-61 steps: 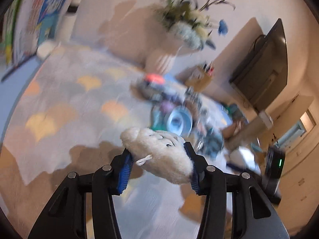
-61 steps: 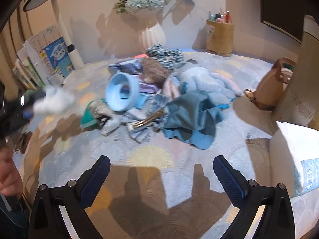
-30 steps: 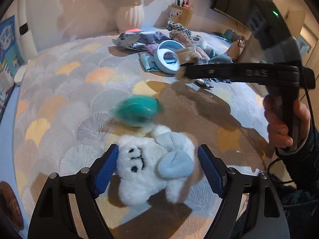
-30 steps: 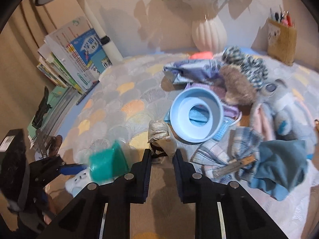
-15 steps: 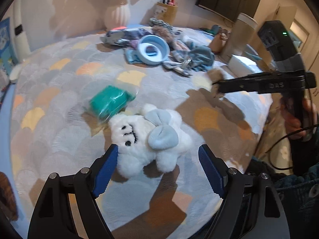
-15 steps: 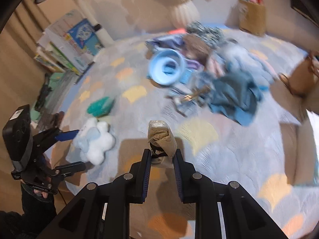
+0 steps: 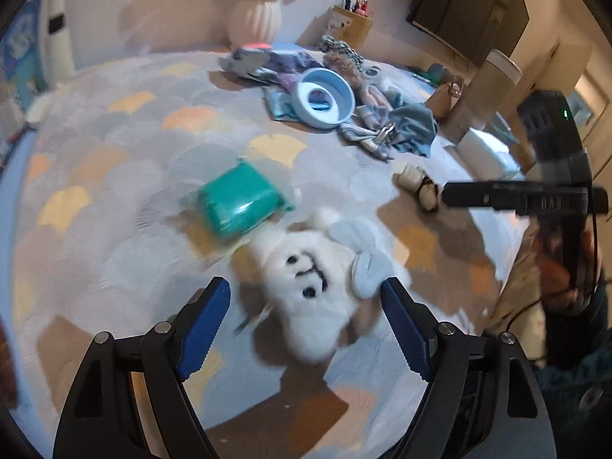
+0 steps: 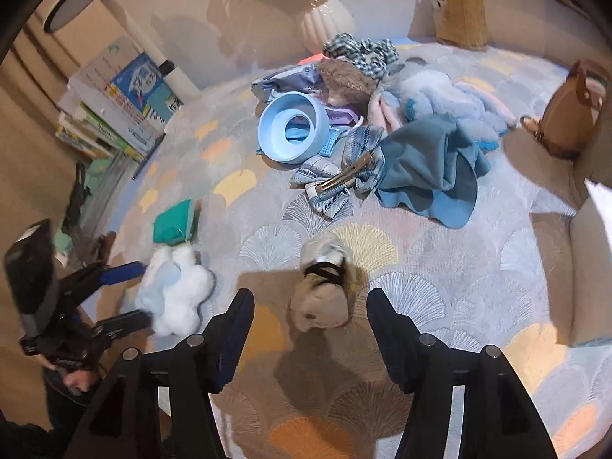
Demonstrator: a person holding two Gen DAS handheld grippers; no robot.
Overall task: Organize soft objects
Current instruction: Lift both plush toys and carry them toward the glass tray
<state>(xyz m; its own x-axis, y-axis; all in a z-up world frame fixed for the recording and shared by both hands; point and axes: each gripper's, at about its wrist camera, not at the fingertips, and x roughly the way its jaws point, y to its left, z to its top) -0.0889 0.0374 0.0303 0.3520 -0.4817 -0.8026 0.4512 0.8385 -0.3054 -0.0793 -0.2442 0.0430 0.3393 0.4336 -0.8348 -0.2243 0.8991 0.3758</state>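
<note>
My right gripper [image 8: 310, 329] is spread, the beige roll [image 8: 323, 292] lying between its fingers; my left gripper [image 7: 306, 317] gapes around the plush [image 7: 310, 290]. I'd lift straight back, avoiding snags.

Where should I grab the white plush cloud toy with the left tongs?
Take the white plush toy across its round body, coming straight down from above with the open left tongs, one finger on each flank. It lies flat, face up on the mat, and its pale blue ears look floppy, so I'd avoid them.
</note>
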